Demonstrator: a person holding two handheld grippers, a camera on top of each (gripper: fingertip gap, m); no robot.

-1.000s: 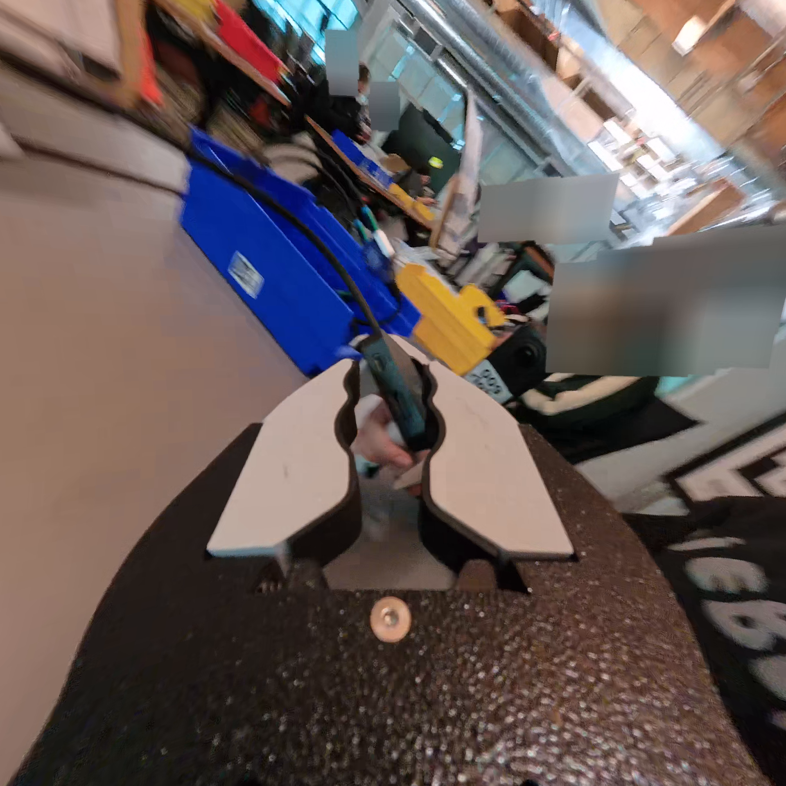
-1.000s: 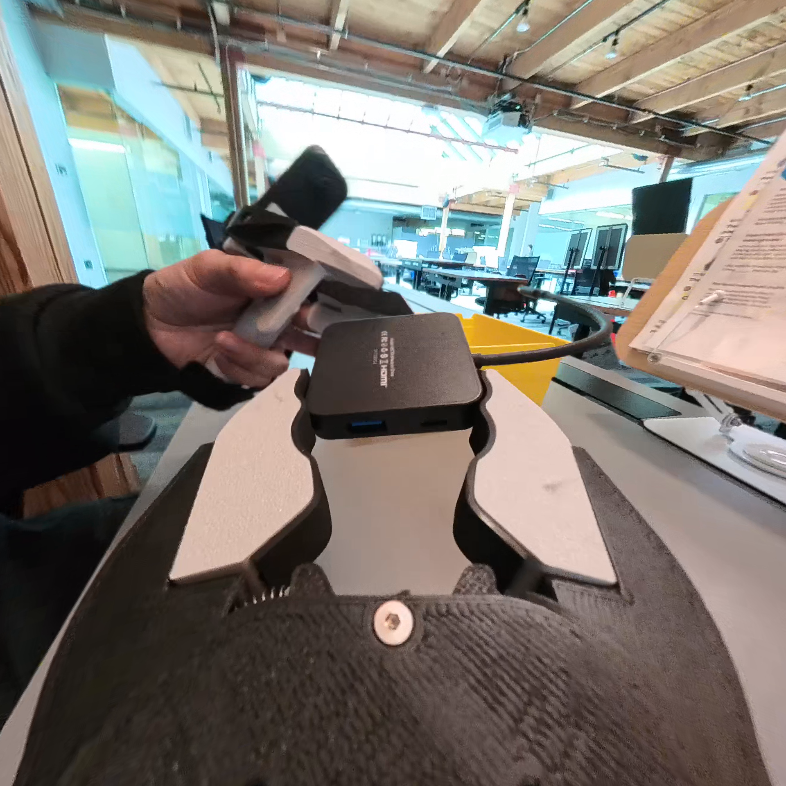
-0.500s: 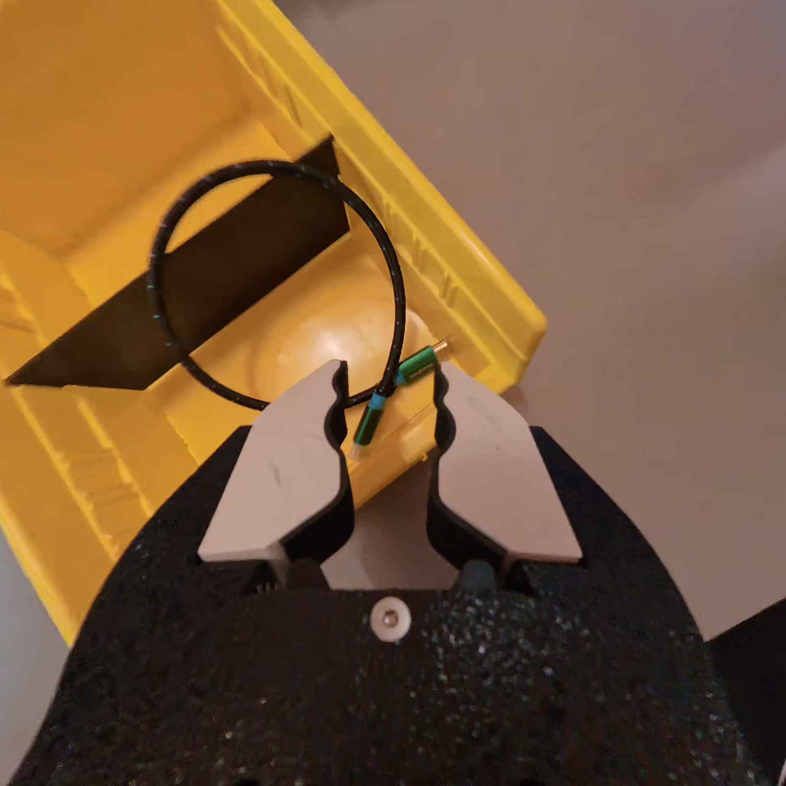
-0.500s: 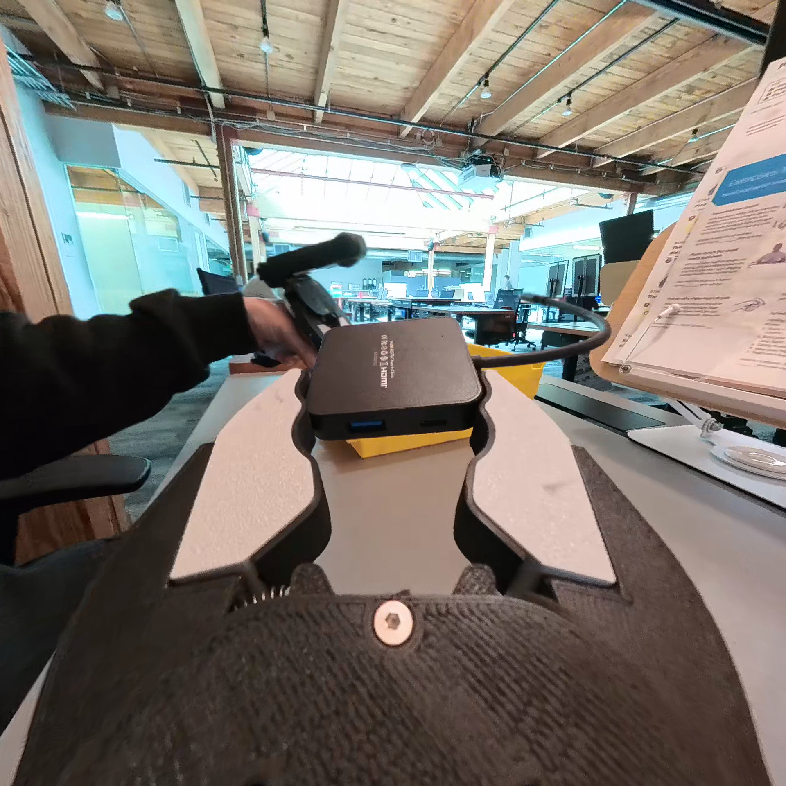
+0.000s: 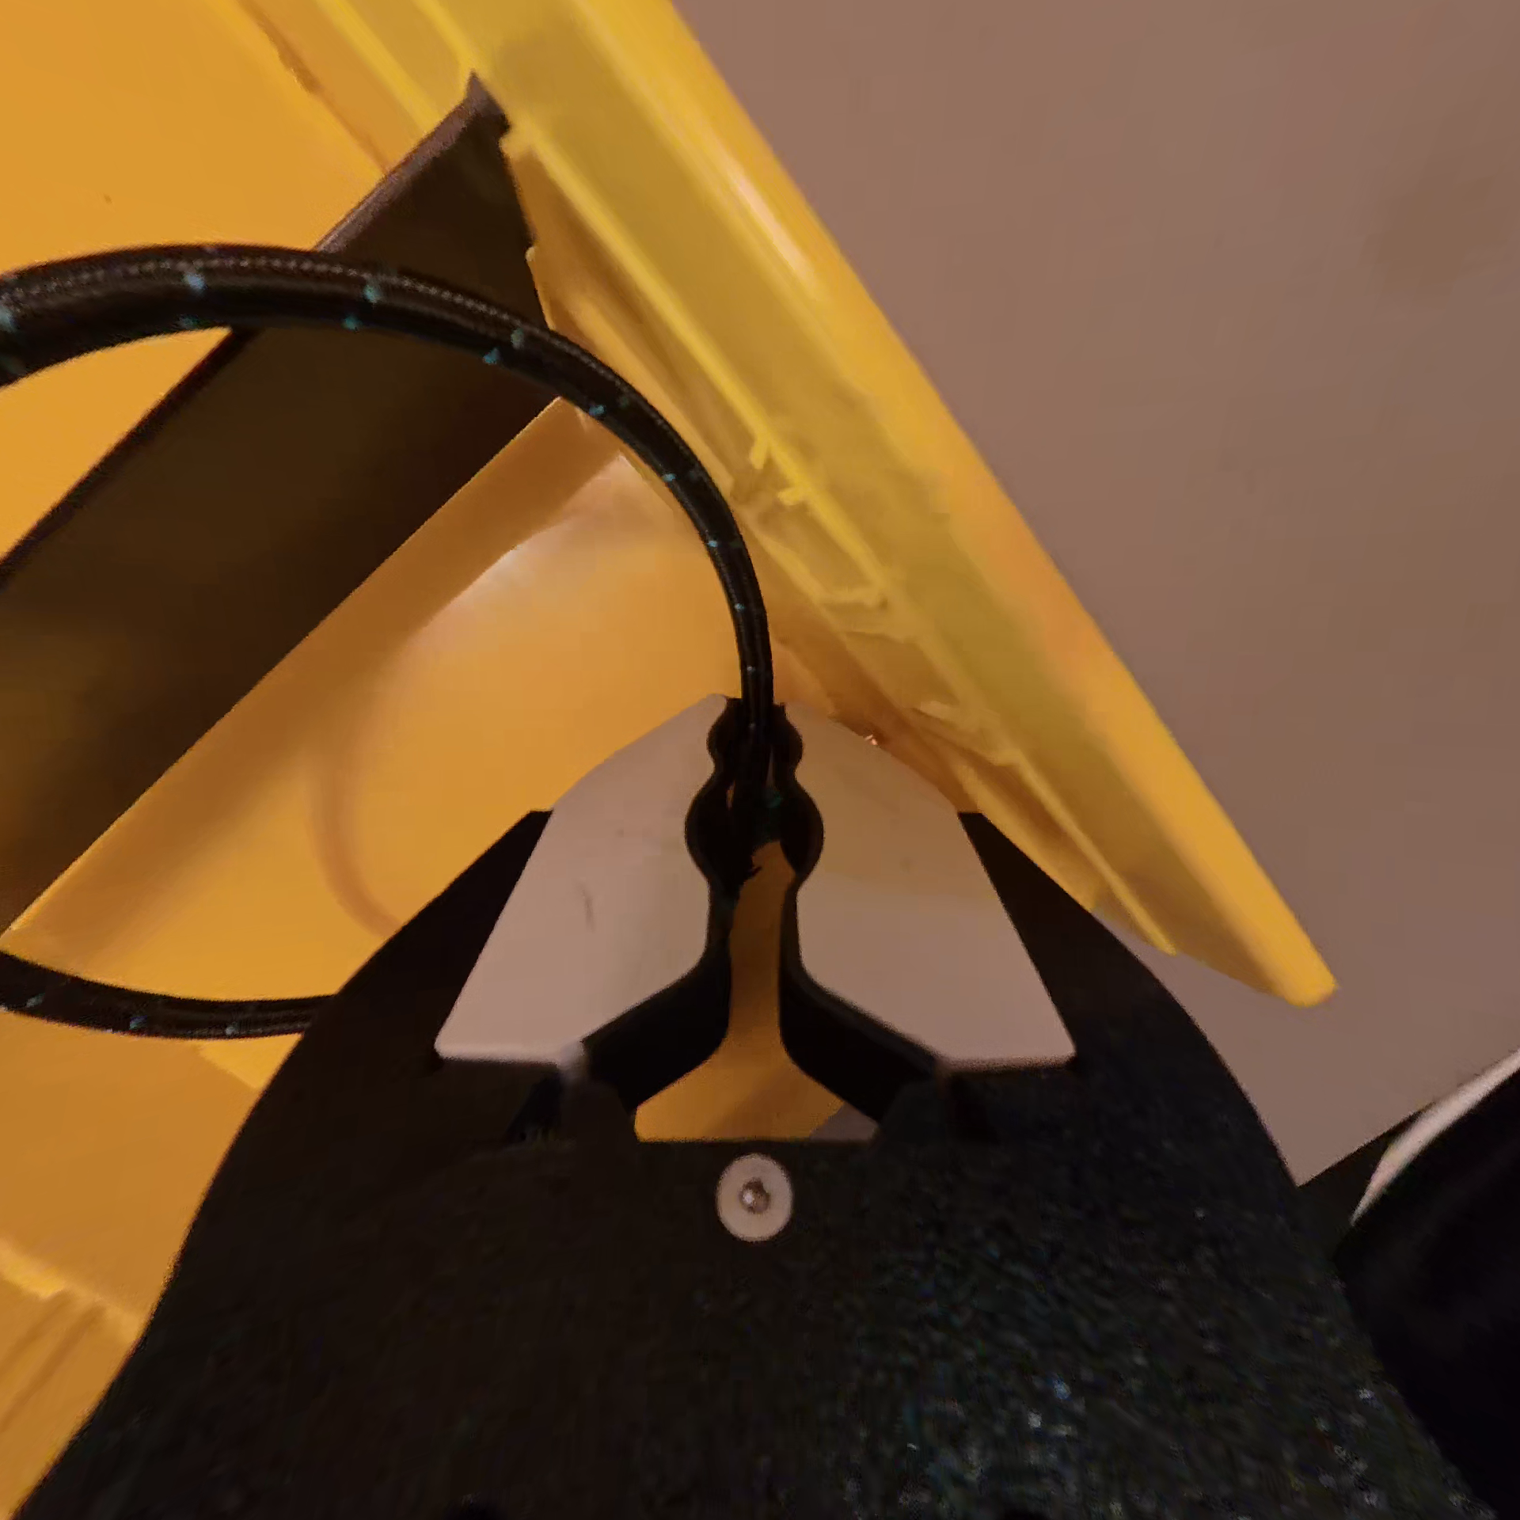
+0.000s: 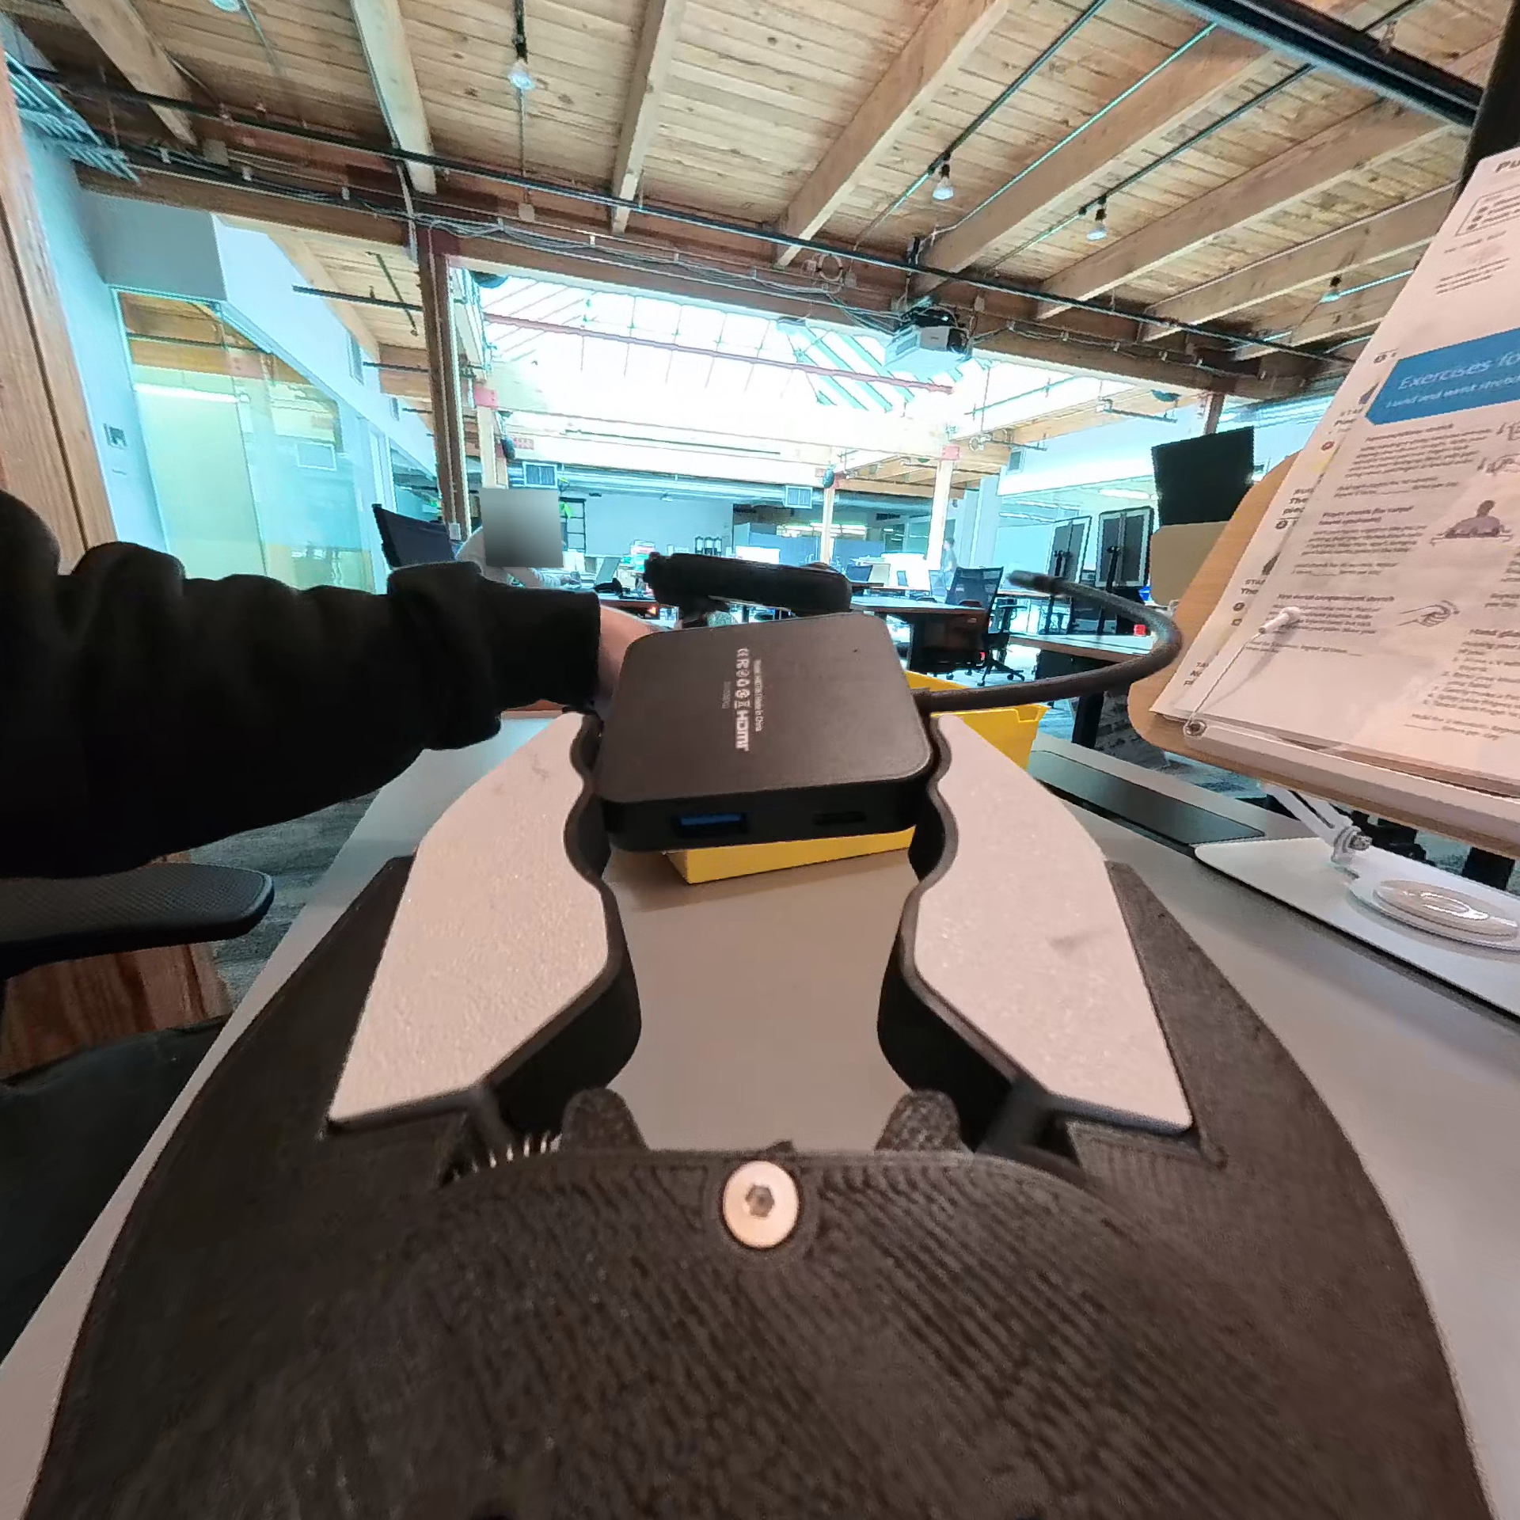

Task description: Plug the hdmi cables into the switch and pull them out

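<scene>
A: Where is the cable (image 5: 526, 345) lying from us?

B: We are reaching the left gripper (image 5: 755, 740) down into the yellow bin (image 5: 864, 526), and the black braided cable is arching up and away to the left from our fingertips, then curling back toward us along the bin floor. Its plug end is hidden between the jaws, so we cannot tell which way the plug is pointing.

A: And the grip?

B: The jaws are standing nearly closed, pinching the cable right at the tips, close against the bin's right wall.

A: The other side?

B: The right gripper (image 6: 761, 740) is clamping the dark switch (image 6: 761, 715) by its two side edges, flat, above the grey table (image 6: 1357, 1069). Its ports are facing us, and its own lead (image 6: 1094, 666) is bending off to the far right. We judge the left one is the one to carry the plug over, since the switch is already sitting held
</scene>
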